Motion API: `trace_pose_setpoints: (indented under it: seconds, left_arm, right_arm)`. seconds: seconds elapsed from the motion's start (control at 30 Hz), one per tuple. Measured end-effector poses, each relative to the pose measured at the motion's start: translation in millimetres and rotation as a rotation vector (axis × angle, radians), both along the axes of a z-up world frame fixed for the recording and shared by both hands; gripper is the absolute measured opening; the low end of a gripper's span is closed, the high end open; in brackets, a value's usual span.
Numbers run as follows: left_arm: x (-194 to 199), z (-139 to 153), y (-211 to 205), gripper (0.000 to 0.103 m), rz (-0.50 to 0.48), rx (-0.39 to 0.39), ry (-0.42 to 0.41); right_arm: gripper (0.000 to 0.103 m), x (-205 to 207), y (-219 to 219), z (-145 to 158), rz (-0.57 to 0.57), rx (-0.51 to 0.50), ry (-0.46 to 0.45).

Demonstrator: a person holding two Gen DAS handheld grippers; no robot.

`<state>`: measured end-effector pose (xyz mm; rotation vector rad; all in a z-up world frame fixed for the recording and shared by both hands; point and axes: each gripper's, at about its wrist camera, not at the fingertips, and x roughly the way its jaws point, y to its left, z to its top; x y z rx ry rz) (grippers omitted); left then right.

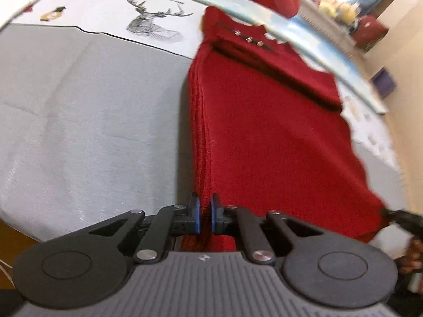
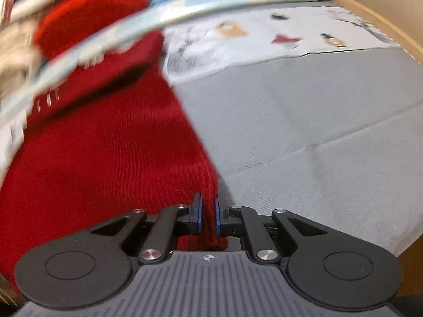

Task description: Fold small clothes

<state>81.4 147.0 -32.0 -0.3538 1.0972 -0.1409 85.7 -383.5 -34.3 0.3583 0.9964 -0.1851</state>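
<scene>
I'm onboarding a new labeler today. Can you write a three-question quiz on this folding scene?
1. True or false: both hand-held grippers grip the red garment.
2. The left hand-held gripper holds the garment's: A) left edge B) middle C) buttons
3. What animal is printed on the cloth?

Key: 1 true, the right hand-held gripper is clamped on it too; 2 A; 3 a deer.

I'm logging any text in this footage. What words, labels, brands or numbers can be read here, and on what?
No readable words or numbers in either view.
Left hand-held gripper body: a small round emblem, no letters.
Right hand-held gripper body: the same kind of emblem, no letters.
Grey cloth: a stag drawing and small pictures, no legible text.
Red knit garment: metal studs only.
</scene>
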Motion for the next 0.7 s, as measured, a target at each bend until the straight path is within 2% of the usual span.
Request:
trace_pose_setpoints:
  seconds: [0.13, 0.2, 0.23, 0.27, 0.3, 0.33, 0.43, 0.5, 0.53, 0.57, 0.6, 0.67, 0.7]
  left_arm:
    - [7, -12, 5, 0.009, 0.051, 0.053, 0.063]
    - [11, -19, 8, 0.012, 0.077, 0.074, 0.098]
    - [13, -21, 8, 0.016, 0.082, 0.078, 0.106]
    - [15, -23, 8, 0.031, 0.085, 0.082, 0.112]
    - [17, -25, 6, 0.052, 0.087, 0.087, 0.119]
    - [19, -27, 4, 0.058, 0.083, 0.096, 0.129]
    - [24, -38, -6, 0.060, 0.022, 0.124, 0.152]
    - [26, -44, -12, 0.058, -0.008, 0.165, 0.154]
    - [26, -44, -14, 0.057, -0.017, 0.176, 0.150]
    - [26, -44, -14, 0.047, -0.022, 0.175, 0.145]
    - [25, -43, -15, 0.035, -0.022, 0.171, 0.141]
    - [22, -39, -11, 0.019, -0.017, 0.139, 0.126]
    - [19, -35, -9, 0.009, -0.017, 0.126, 0.109]
  right_arm:
    - [0.011, 8, 5, -15, 0.044, -0.006, 0.079]
    - [0.017, 10, 3, -21, 0.037, 0.004, 0.111]
    - [0.022, 11, 2, -23, 0.031, 0.012, 0.126]
    - [0.041, 12, 2, -24, 0.023, 0.011, 0.136]
    - [0.058, 12, 3, -26, 0.014, 0.005, 0.145]
    - [0.064, 12, 7, -28, 0.010, -0.004, 0.158]
    - [0.066, 14, 13, -37, 0.023, -0.014, 0.197]
    - [0.068, 17, 17, -40, 0.044, -0.035, 0.203]
    - [0.066, 20, 15, -42, 0.052, -0.045, 0.202]
    - [0.060, 20, 16, -41, 0.059, -0.046, 0.198]
    - [0.042, 19, 18, -40, 0.070, -0.037, 0.189]
    - [0.013, 19, 21, -36, 0.096, -0.014, 0.167]
    - [0.012, 18, 22, -33, 0.098, -0.024, 0.154]
